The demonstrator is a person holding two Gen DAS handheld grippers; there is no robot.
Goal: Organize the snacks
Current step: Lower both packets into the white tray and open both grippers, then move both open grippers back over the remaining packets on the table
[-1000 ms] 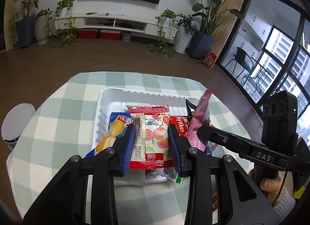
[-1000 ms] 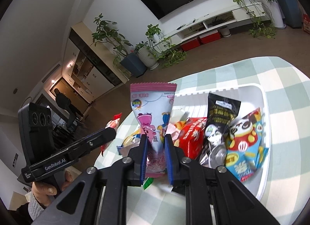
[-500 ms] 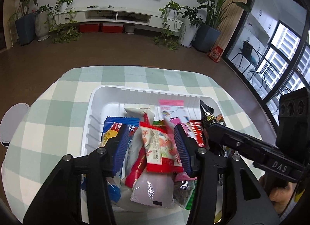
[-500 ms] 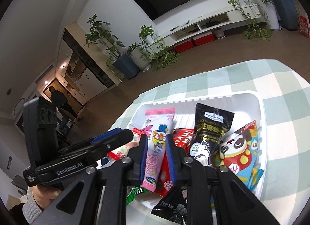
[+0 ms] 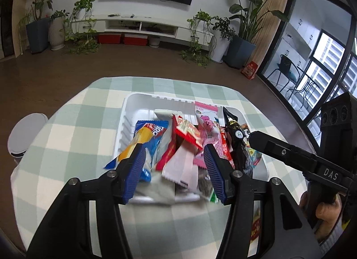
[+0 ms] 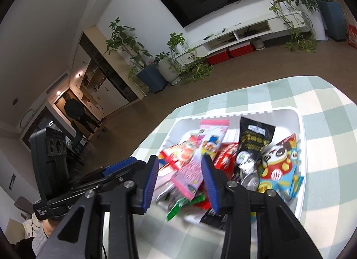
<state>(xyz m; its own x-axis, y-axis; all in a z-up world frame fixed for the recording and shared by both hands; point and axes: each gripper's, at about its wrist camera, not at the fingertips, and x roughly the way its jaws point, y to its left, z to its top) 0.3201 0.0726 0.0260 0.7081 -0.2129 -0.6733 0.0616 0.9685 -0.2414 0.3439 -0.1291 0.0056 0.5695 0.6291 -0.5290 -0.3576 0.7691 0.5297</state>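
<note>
Both tools spread wide, nothing gripped. Left tool (image 5: 173,165) hovering above the near end of the white ribbed plastic tray (image 5: 128,111) on the green-and-white checked desk (image 5: 67,138). Glossy foil packets heaped inside, long axes mostly running away from the camera: blue-and-yellow wrapper (image 5: 142,138), slim pink sachet (image 5: 206,123) pointing to the far rim. From the right tool (image 6: 179,179), plainly seen: black crinkled pouch (image 6: 252,145) and blue panda-print bag (image 6: 279,165), side by side; edge-on and half hidden in the left view.
</note>
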